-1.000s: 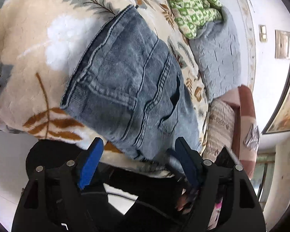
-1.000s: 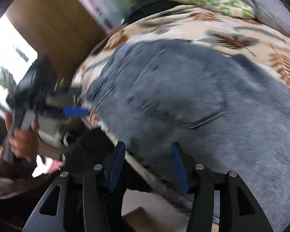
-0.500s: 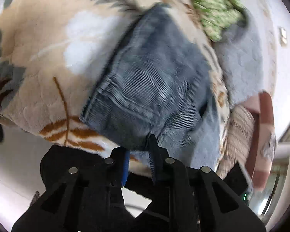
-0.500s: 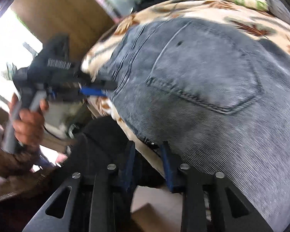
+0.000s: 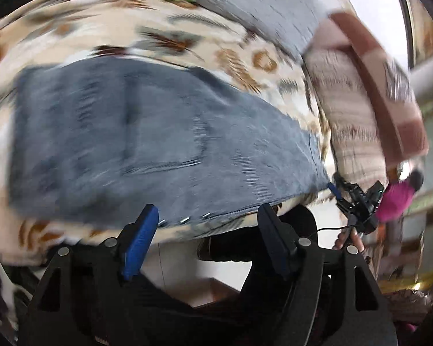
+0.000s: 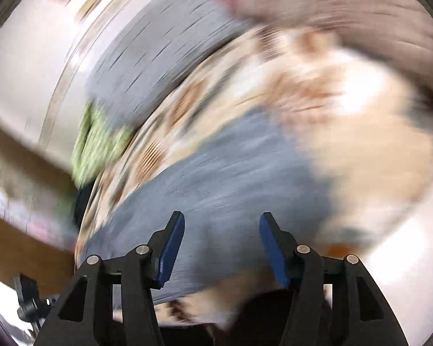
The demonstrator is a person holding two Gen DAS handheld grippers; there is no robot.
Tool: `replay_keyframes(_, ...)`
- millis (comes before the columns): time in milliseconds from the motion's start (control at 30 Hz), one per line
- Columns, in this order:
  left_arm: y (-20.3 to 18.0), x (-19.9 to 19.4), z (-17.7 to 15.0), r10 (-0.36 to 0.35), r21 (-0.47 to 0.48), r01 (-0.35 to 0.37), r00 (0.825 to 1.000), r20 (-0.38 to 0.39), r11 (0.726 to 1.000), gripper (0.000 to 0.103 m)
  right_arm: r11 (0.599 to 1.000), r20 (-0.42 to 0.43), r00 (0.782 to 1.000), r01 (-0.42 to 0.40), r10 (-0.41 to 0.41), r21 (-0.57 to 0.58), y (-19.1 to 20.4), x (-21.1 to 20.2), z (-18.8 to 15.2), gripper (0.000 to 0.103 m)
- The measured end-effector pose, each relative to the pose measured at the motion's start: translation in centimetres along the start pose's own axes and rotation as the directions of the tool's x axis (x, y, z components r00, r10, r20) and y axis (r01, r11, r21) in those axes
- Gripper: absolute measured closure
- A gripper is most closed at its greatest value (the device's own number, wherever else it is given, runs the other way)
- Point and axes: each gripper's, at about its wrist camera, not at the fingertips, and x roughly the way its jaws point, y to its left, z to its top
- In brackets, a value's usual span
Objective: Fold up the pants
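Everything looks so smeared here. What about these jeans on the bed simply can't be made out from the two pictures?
- Left wrist view: motion blur smears the jeans; pocket stitching and fold layers unreadable.
- Left wrist view: the right gripper at the jeans' far corner is too small to judge contact.
- Right wrist view: heavy blur; the jeans' edges melt into the blanket.
- Both views: the near hem hides behind the fingers.

A home bedroom: patterned blanket [image 5: 205,54] over a bed, grey pillow [image 5: 262,8], framed wall pictures.

One pair of pants [image 5: 147,132], one blanket [image 5: 187,37] (leaf-patterned), two tongs [image 5: 207,230].
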Motion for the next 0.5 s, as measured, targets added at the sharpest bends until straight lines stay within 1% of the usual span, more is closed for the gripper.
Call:
replay_keyframes(67, -2.6, 2.1, 1.6, 0.021, 0.067, -0.019, 0.999, -0.039, 0.998, 0.032, 0.997, 0.048, 0.999, 0.021, -0.024, 0.076, -3.5, -1.7, 0.0, 0.042)
replay_keyframes(100, -4.0, 3.1, 2.5, 0.042, 0.1, -0.037, 0.998, -0.051, 0.994, 0.032, 0.994, 0.054, 0.998, 0.022, -0.027, 0.108, -4.7, -2.2, 0.0, 0.042)
replay_keyframes(167, -6.6, 5.0, 4.5, 0.094, 0.17, -0.083, 0.994, -0.058, 0.982, 0.032, 0.987, 0.048, 0.999, -0.006, -0.001, 0.158, -7.1, -2.3, 0.1, 0.042)
replay_keyframes(200, -7.6, 5.8, 5.6, 0.117, 0.194, -0.105, 0.992, -0.052, 0.975, 0.032, 0.986, 0.047, 0.999, -0.017, 0.009, 0.165, -7.4, -2.1, 0.1, 0.042)
replay_keyframes(267, -8.7, 7.1, 8.0, 0.126, 0.186, -0.115, 0.991, -0.046, 0.976, 0.032, 0.984, 0.051, 0.997, -0.058, 0.05, 0.167, -7.5, -1.6, 0.3, 0.042)
replay_keyframes(300, -8.8, 7.6, 9.3, 0.112, 0.159, -0.103, 0.993, -0.049, 0.982, 0.032, 0.984, 0.055, 0.996, -0.081, 0.073, 0.159, -7.4, -1.4, 0.3, 0.042)
replay_keyframes(367, -9.3, 9.1, 11.8, 0.065, 0.111, -0.056, 0.995, -0.075, 0.992, 0.032, 0.985, 0.05, 0.994, -0.101, 0.094, 0.137, -6.6, -0.7, 0.4, 0.042)
replay_keyframes(400, -9.8, 10.2, 12.9, 0.058, 0.097, -0.049, 0.994, -0.094, 0.994, 0.032, 0.986, 0.045, 0.993, -0.111, 0.106, 0.122, -6.2, -0.4, 0.7, 0.043)
replay_keyframes(433, -10.5, 11.4, 13.8, 0.058, 0.094, -0.047, 0.992, -0.111, 0.994, 0.032, 0.988, 0.041, 0.993, -0.111, 0.107, 0.111, -6.0, -0.4, 0.6, 0.044)
replay_keyframes(500, -12.7, 14.0, 15.0, 0.061, 0.129, -0.042, 0.987, -0.148, 0.991, 0.032, 0.988, 0.036, 0.993, -0.116, 0.113, 0.1, -5.6, 0.0, 0.5, 0.045)
